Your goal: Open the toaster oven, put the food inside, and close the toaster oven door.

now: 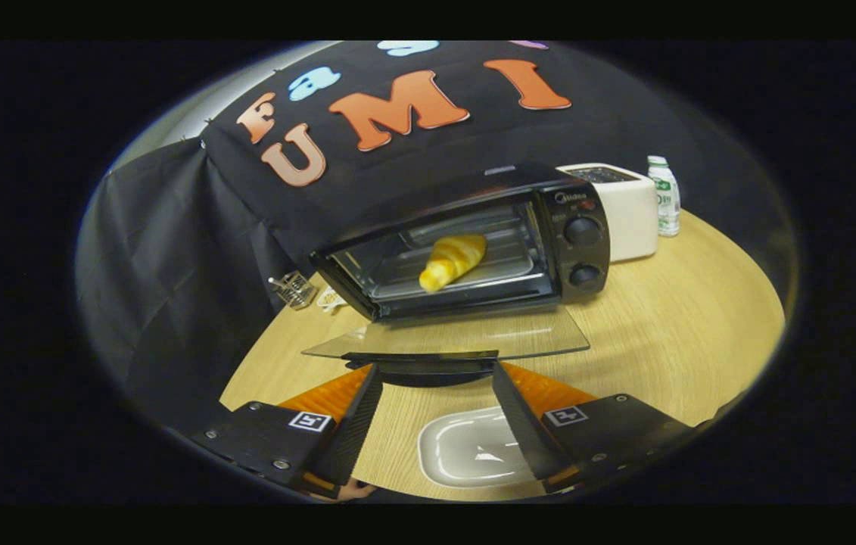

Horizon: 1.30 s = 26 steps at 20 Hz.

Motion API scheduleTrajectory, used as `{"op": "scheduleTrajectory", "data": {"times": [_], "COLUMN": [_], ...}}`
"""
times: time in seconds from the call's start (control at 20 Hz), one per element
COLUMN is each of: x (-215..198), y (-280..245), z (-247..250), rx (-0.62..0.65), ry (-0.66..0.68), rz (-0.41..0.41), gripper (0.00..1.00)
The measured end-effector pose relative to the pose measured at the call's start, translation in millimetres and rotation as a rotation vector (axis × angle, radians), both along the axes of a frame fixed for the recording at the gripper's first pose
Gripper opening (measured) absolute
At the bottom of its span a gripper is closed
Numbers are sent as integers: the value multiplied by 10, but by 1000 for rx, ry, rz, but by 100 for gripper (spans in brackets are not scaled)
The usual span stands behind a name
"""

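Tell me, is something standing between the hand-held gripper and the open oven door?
Nothing visible. The hand-held gripper is open, and the door's handle lies just ahead of its fingers. The croissant is already inside the toaster oven.

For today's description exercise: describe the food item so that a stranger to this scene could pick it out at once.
Start at the black toaster oven on the wooden table, its glass door folded down just beyond the open gripper. On the rack inside lies the croissant. It is the one yellow, striped thing in there.
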<state>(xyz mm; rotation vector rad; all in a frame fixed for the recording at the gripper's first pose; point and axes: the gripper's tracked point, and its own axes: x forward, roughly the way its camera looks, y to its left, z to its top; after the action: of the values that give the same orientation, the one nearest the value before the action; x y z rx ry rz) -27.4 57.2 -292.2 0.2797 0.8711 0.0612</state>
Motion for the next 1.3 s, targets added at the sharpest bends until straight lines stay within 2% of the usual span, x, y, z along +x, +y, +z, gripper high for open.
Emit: {"op": "scheduleTrajectory", "data": {"times": [0.2,0.45,0.7,0.9,1.15,1.3], "x": [511,1163,1263,1247,1202,1073], "y": [-16,-41,13,-10,-90,-62], "z": [223,104,122,637,1663,2185], "rx": [-45,-19,-14,-50,-157,-209], "ry": [-115,-123,-133,-279,-554,-662], "rz": [-6,-64,-82,-57,-8,32], "gripper": [87,87,87,87,87,91]}}
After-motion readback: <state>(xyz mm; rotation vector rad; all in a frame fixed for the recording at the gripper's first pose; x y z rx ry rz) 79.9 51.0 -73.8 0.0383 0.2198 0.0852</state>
